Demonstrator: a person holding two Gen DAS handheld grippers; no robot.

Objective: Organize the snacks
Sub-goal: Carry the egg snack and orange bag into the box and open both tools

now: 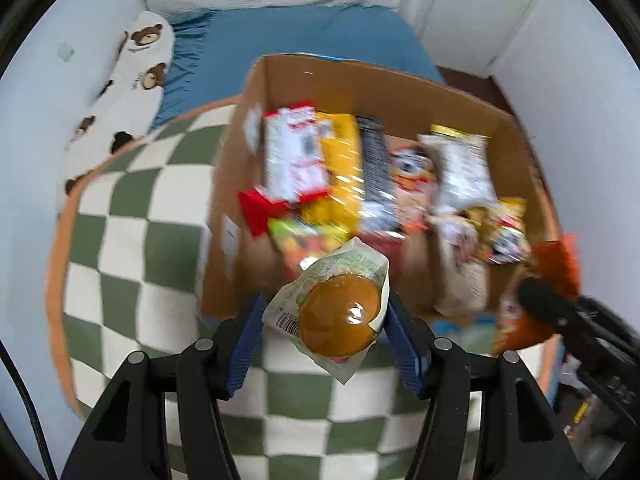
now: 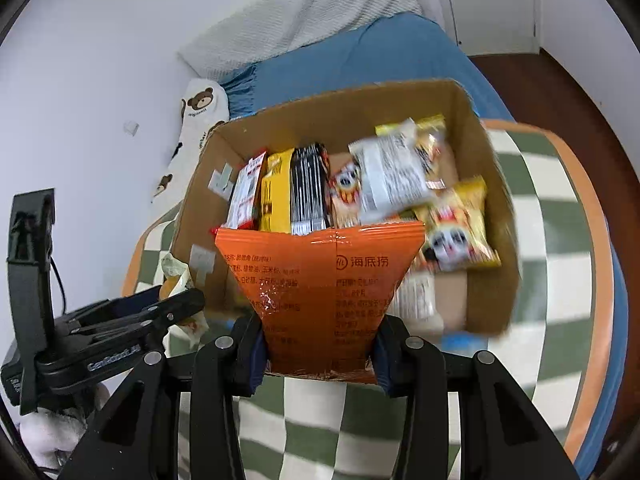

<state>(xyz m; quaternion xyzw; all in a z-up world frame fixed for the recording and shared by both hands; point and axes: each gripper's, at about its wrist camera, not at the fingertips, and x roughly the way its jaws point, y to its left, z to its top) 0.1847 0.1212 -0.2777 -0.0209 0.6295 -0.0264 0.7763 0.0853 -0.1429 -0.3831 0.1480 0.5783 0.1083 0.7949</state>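
Observation:
A cardboard box (image 1: 224,216) (image 2: 488,208) stands on the checkered rug, holding several snack packs upright and loose. My left gripper (image 1: 324,320) is shut on a wrapped round brown pastry (image 1: 340,312), held just above the box's near edge. My right gripper (image 2: 320,336) is shut on an orange snack bag (image 2: 320,280), held at the box's near wall. The orange bag (image 1: 552,272) and right gripper also show in the left wrist view at the right. The left gripper (image 2: 176,300) shows in the right wrist view at lower left.
A green and white checkered rug (image 1: 132,248) (image 2: 552,216) with an orange border lies under the box. A blue bed (image 1: 304,36) with a bear-print pillow (image 1: 132,68) is behind. White walls stand on both sides. Dark floor (image 2: 560,88) lies at the right.

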